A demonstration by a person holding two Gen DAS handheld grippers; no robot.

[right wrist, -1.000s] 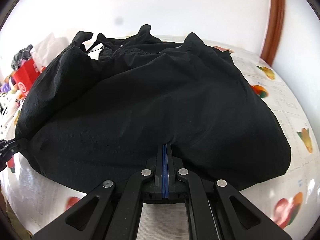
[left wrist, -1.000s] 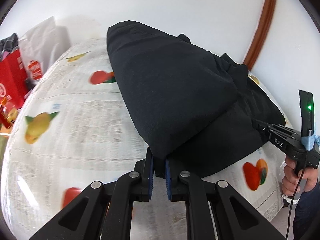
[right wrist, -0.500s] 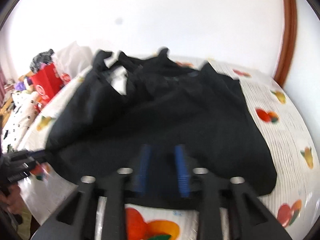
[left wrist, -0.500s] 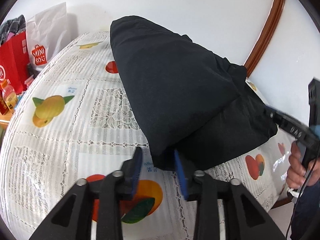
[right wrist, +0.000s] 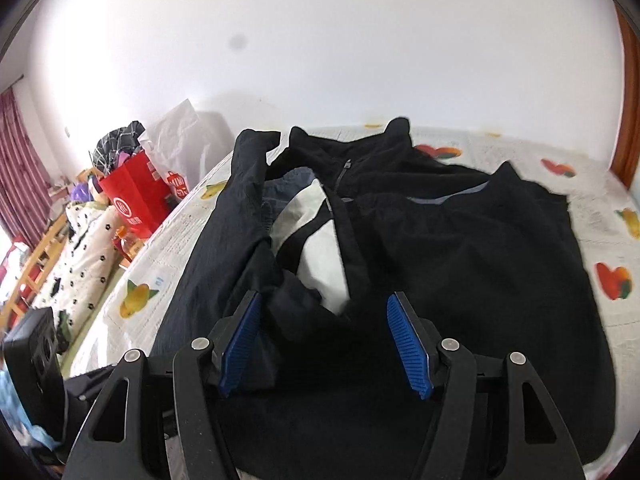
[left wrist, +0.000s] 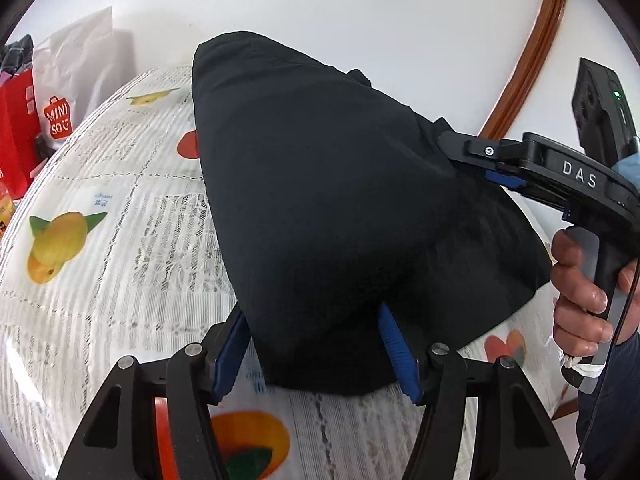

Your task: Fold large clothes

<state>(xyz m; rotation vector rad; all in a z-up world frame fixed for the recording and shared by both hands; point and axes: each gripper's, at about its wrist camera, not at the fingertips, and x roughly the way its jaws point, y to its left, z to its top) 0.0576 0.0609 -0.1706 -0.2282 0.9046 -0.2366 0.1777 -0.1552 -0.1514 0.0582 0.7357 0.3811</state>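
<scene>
A large black jacket (left wrist: 340, 200) lies folded over on the fruit-print tablecloth (left wrist: 120, 248). My left gripper (left wrist: 316, 354) is low at the jacket's near corner. Its jaws are opening, and the corner lies loose between the blue pads (left wrist: 394, 344) without being pinched. My right gripper (right wrist: 324, 344) hovers above the jacket (right wrist: 480, 280) with its jaws opening and nothing between the pads. From there I see the zip collar (right wrist: 344, 168) and white lining (right wrist: 320, 256). A hand (left wrist: 580, 304) holds the right gripper at the jacket's right side.
A red bag (right wrist: 136, 200) and a white shopping bag (left wrist: 76, 80) stand at the table's far left. A spotted cloth (right wrist: 80, 256) lies on wooden furniture beyond the left edge. A wooden frame (left wrist: 532, 60) runs up the white wall on the right.
Both grippers were shut on the jacket's near hem and have let it go, their jaws spreading. The right gripper has risen and drawn back, so the collar and white lining now show.
</scene>
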